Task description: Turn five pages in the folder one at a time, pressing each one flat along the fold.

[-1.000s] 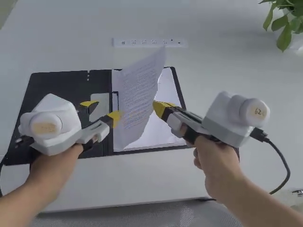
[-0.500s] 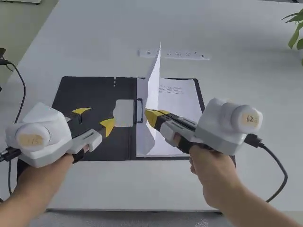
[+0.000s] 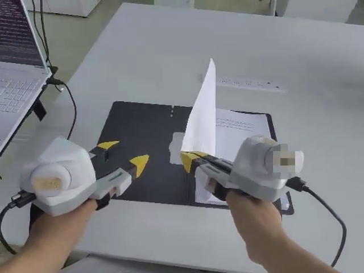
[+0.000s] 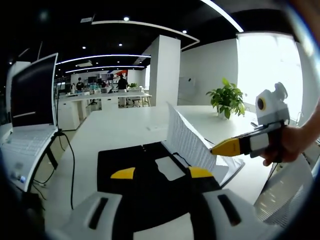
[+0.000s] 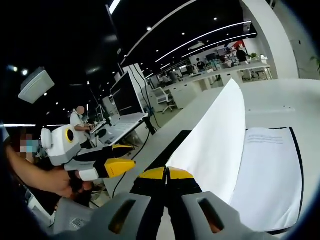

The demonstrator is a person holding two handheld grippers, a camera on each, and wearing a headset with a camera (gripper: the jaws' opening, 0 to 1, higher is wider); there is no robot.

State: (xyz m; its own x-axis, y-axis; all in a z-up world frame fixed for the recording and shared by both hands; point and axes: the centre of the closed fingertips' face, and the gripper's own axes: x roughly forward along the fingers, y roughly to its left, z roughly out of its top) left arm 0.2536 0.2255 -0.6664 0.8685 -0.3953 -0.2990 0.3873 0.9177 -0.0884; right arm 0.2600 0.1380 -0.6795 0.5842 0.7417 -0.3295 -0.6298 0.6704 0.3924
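A black folder (image 3: 142,131) lies open on the white table, with a stack of printed pages (image 3: 242,131) on its right half. One page (image 3: 203,119) stands almost upright over the fold. My right gripper (image 3: 189,159) is shut on that page's lower edge; in the right gripper view the yellow tips (image 5: 166,173) meet on the white sheet (image 5: 220,135). My left gripper (image 3: 124,155) hovers open over the folder's left half, apart from the page. Its jaws (image 4: 162,173) stand wide with nothing between them, and the raised page (image 4: 187,142) is ahead on the right.
An open laptop (image 3: 14,74) stands at the far left with a black cable (image 3: 68,108) running to the table edge. A white power strip (image 3: 250,84) lies behind the folder. A potted plant (image 4: 226,100) stands at the table's far end.
The head camera has shifted. The page in my right gripper has swung from leaning over toward the left to standing nearly upright. My left gripper stays open and is now farther from the sheet.
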